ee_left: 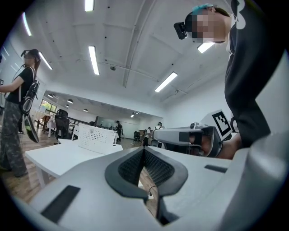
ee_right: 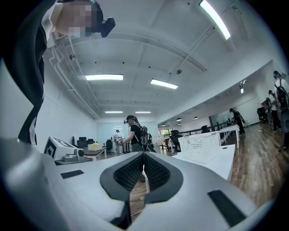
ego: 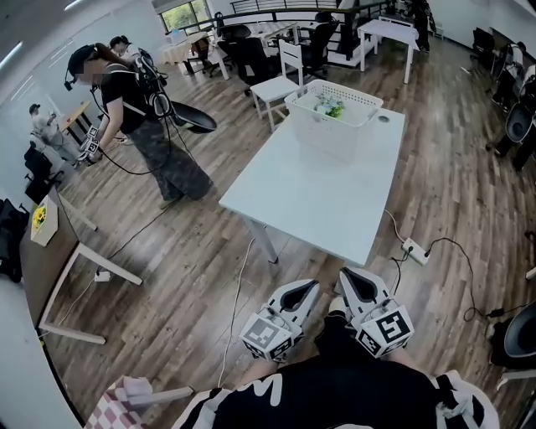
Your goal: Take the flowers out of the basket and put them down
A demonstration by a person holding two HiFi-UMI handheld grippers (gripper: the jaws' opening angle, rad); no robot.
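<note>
You were in a big open-plan office, not a home or a shop. A wood floor (ego: 193, 276) ran through the whole hall, with white tables (ego: 318, 201) set well apart and black office chairs (ego: 243, 50) grouped at the far end by a railing (ego: 276, 10). Long strip lights (ee_left: 94, 58) lined a bare white ceiling (ee_left: 135, 36). A power strip (ego: 414, 250) lay on the floor near your table, with cables trailing off it. Another person (ego: 138, 109) stood near, wearing a head camera and a backpack, and more people (ee_right: 280, 99) were at the far side.
</note>
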